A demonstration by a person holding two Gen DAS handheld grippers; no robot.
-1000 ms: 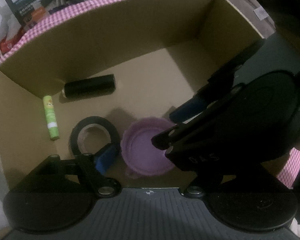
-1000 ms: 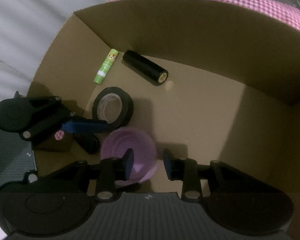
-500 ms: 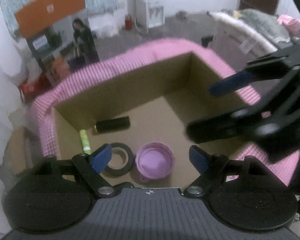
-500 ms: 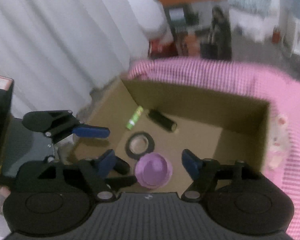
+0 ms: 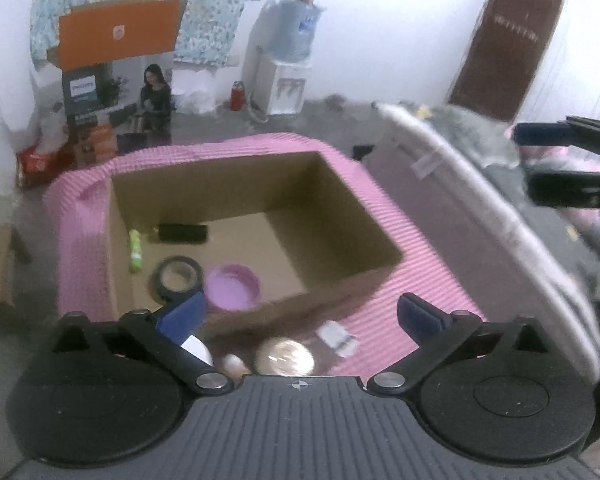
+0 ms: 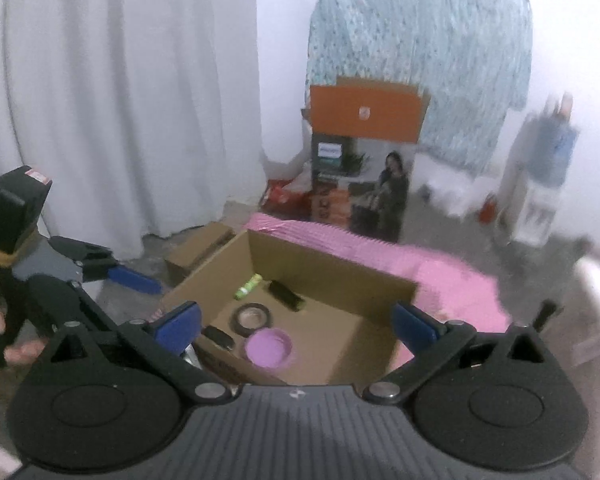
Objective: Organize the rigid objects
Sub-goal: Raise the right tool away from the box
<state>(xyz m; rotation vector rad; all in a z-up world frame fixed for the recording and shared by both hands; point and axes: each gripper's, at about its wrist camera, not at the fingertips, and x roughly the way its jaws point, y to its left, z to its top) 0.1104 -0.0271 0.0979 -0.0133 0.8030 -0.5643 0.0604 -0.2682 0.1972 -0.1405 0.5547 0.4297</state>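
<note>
Box (image 5: 260, 208) on the pink cloth (image 5: 400, 280) already held the lid (image 5: 231, 287), tape (image 5: 177, 278), tube (image 5: 135, 250) and black cylinder (image 5: 182, 233), so you kept both grippers, left (image 5: 300, 314) and right (image 6: 296, 322), wide apart, empty, above it.

Both views are showing dim, flat indoor light, heavy motion blur, fisheye bending at the edges, walls blowing out pale white
</note>
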